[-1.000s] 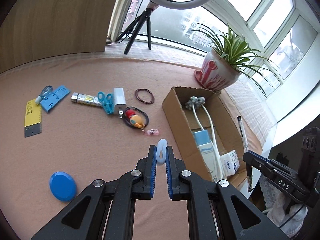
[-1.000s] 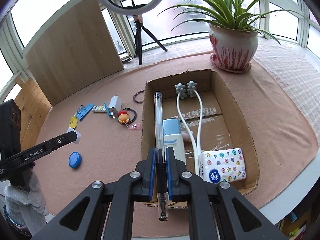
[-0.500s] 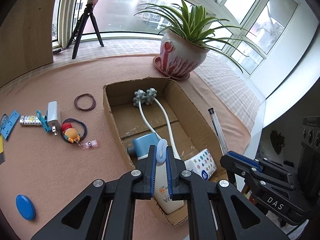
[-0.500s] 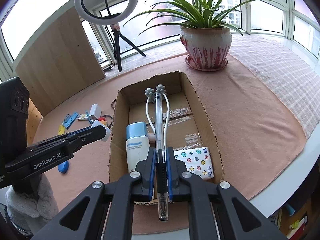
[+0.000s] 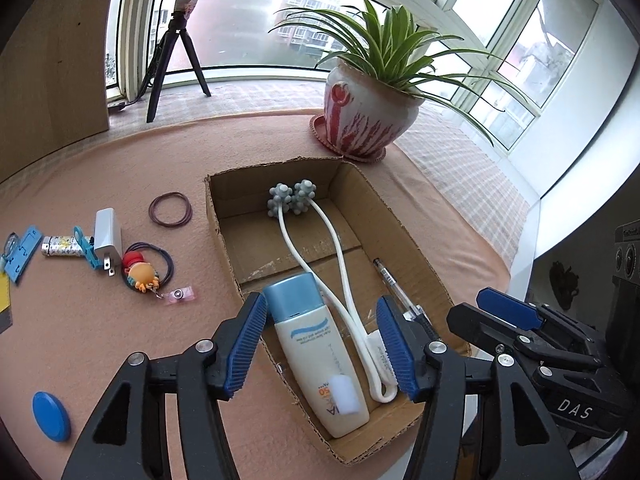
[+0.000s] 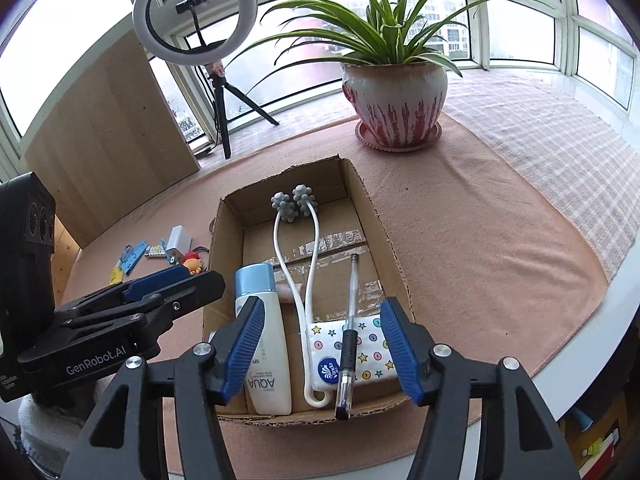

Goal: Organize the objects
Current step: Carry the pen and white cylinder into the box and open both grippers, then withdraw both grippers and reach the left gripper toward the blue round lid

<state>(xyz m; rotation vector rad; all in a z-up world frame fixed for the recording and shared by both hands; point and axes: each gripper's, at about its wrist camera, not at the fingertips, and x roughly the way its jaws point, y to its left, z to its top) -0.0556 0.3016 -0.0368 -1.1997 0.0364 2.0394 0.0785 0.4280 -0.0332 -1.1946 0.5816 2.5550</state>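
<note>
Cardboard box (image 5: pixel 404 236) sits on the peach-covered counter (image 5: pixel 100 328) directly below both tools and holds the sorted items. Left tool (image 5: pixel 322 346): jaws have just been opening and now stand apart, gripping nothing; a small white capsule-shaped piece (image 5: pixel 345 394) lies loose on the lotion bottle (image 5: pixel 316 344) between and beneath its pads. Right tool (image 6: pixel 322 346): jaws have likewise just been opening and are released; the pen (image 6: pixel 347 340) lies free between its pads, resting across the tissue pack (image 6: pixel 354 354) with its capped end over the box's near wall. A white two-headed massager (image 6: pixel 298 264) runs lengthwise through the box between bottle and pen, its grey knobbed heads at the far end.

On the counter to the left of the left tool: a badge reel with orange figure (image 5: pixel 146 276), dark hair ties (image 5: pixel 170 210), a white charger (image 5: pixel 107 234), a blue disc (image 5: pixel 51 416). Beyond the box stands a potted plant (image 6: pixel 394 100); further left, a ring light on a tripod (image 6: pixel 196 12).
</note>
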